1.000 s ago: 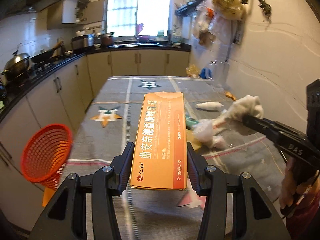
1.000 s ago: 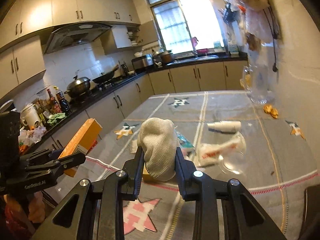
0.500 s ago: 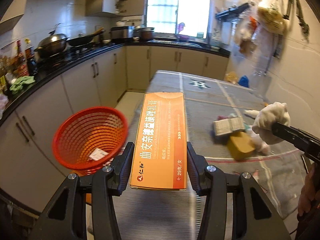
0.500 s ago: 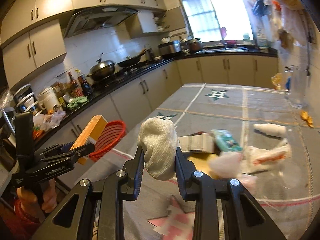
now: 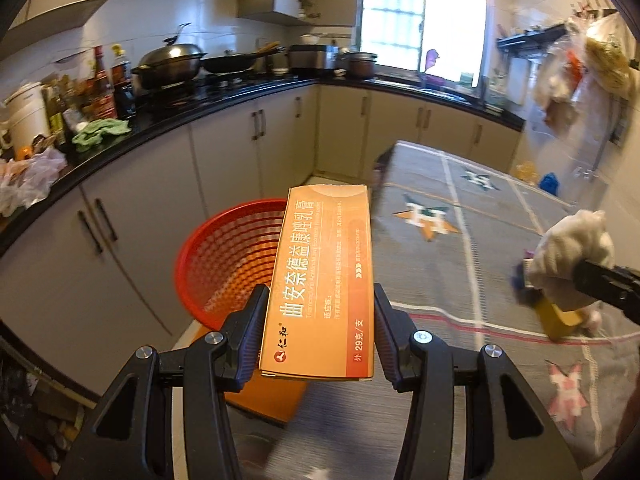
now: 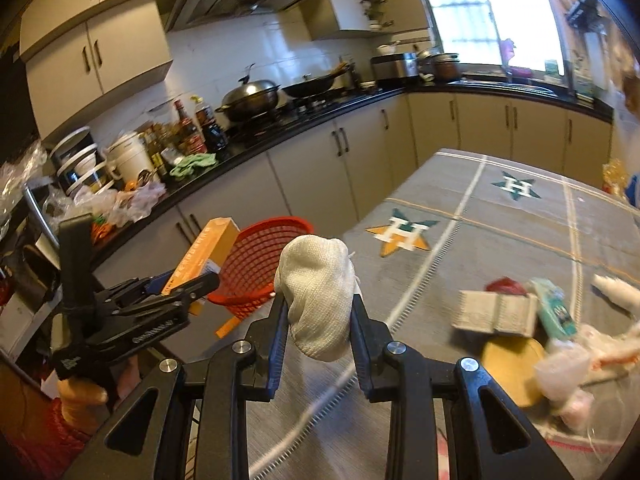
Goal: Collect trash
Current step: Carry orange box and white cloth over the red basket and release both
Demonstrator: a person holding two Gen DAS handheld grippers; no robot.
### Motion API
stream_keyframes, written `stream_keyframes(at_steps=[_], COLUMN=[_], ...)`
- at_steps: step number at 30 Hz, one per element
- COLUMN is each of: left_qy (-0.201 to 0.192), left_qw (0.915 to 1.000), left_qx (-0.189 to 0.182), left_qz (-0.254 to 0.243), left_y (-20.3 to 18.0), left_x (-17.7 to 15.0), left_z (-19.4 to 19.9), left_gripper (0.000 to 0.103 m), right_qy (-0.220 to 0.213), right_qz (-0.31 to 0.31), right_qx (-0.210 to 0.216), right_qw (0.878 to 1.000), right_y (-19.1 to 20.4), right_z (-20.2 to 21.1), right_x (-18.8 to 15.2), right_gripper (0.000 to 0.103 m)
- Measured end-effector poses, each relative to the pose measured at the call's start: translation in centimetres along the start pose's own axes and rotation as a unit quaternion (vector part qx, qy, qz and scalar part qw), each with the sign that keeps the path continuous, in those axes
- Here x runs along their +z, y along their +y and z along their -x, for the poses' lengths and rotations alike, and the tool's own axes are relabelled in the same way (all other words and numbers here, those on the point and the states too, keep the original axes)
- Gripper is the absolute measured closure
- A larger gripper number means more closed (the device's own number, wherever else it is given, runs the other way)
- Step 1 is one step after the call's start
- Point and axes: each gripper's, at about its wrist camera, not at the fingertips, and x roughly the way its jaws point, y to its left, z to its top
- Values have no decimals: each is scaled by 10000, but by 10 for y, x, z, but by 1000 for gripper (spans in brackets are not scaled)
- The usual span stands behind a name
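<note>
Left wrist view: the left hand-held gripper (image 5: 318, 332) clamps one orange carton (image 5: 324, 280), its far end over the one red basket (image 5: 224, 256) beside the counter (image 5: 460, 240). Right wrist view: the right hand-held gripper (image 6: 320, 316) pinches one white cloth wad (image 6: 318, 296) above the counter's near edge; a blurred heap of litter (image 6: 532, 320) lies on the cloth, too smeared to count.

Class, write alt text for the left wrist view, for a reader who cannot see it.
The left tongs grip a long orange box above a red mesh basket beside a cloth-covered table. At right, the right tongs hold a white cloth wad; kitchen cabinets and counters lie behind.
</note>
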Motion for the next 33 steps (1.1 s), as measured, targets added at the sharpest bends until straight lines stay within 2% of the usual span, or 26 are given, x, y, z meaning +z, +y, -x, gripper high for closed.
stream_keyframes(at_steps=[10,17,33], left_qy=[133,185,440], left_qw=[9993,9985,9959], left_qx=[288,433,654], left_qz=[173,273,447], left_y=[29,47,68], left_x=[3,8,10], left_z=[-23,-36,-74], left_gripper=[55,55,55], right_qy=[374,489,999], right_qz=[80,189,17], right_qx=[315,351,435], right_qw=[9988,9980,9940], right_y=[21,36,46], right_z=[-55,-84,-154], right_x=[25,39,53], right_gripper=[71,71,70])
